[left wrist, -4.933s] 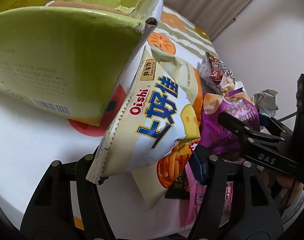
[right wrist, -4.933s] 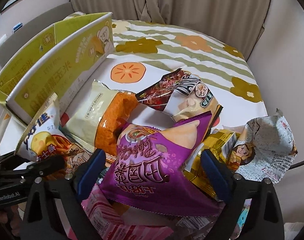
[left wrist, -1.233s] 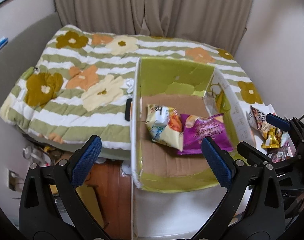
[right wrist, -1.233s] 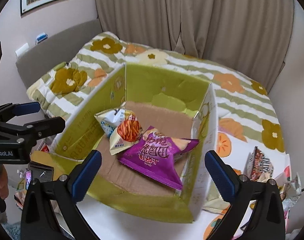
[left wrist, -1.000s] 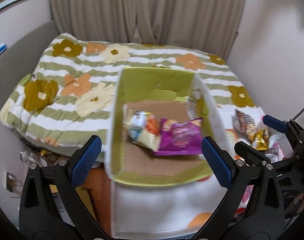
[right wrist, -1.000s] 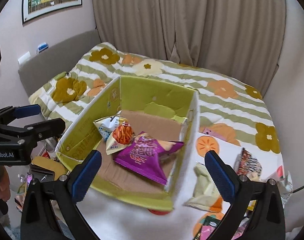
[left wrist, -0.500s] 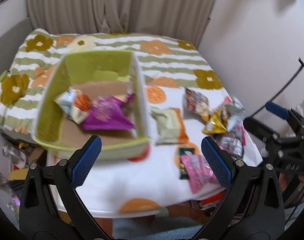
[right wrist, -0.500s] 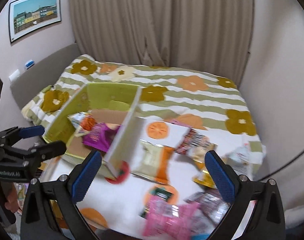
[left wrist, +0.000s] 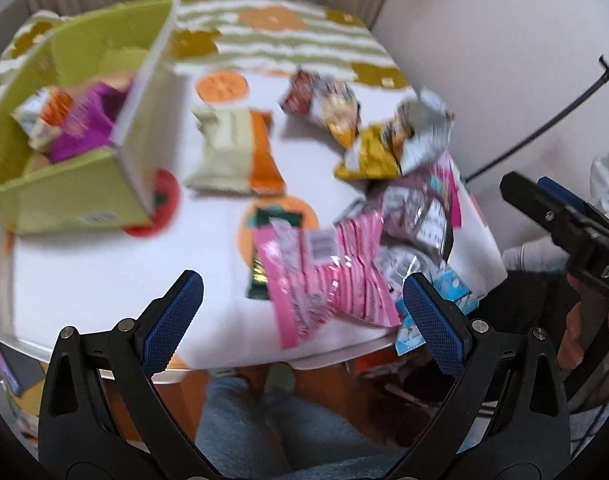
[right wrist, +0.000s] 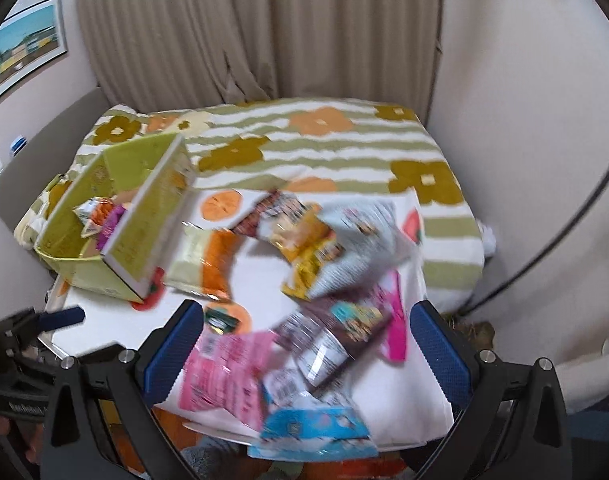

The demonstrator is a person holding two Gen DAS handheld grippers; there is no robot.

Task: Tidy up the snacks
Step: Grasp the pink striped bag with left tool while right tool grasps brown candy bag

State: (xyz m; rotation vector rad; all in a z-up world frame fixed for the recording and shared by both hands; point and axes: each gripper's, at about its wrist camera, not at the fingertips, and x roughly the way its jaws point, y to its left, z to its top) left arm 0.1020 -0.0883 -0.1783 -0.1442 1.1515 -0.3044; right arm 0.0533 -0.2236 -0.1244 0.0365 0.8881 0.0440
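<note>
A green cardboard box (left wrist: 68, 196) (right wrist: 144, 216) stands at the table's left, holding a purple bag (left wrist: 80, 128) and a white-orange bag (left wrist: 40, 116). Loose snacks lie right of it: a cream-orange bag (left wrist: 232, 152) (right wrist: 202, 258), a pink striped pack (left wrist: 328, 268) (right wrist: 220, 380), a yellow bag (left wrist: 368, 160) (right wrist: 308, 260), a silver-blue bag (left wrist: 420, 132) and a red-white bag (left wrist: 316, 96). My left gripper (left wrist: 300, 316) is open and empty above the table's near edge. My right gripper (right wrist: 304, 348) is open and empty over the snack pile.
The white table with orange prints (left wrist: 104, 264) has its near edge just under both grippers. A striped flowered bed (right wrist: 324, 148) lies behind, curtains beyond. A wall and a black cable (right wrist: 564, 224) are on the right. The views are motion-blurred.
Both grippers, empty and open, have swung right from above the box to the loose snack pile. The purple and white-orange bags stay in the box.
</note>
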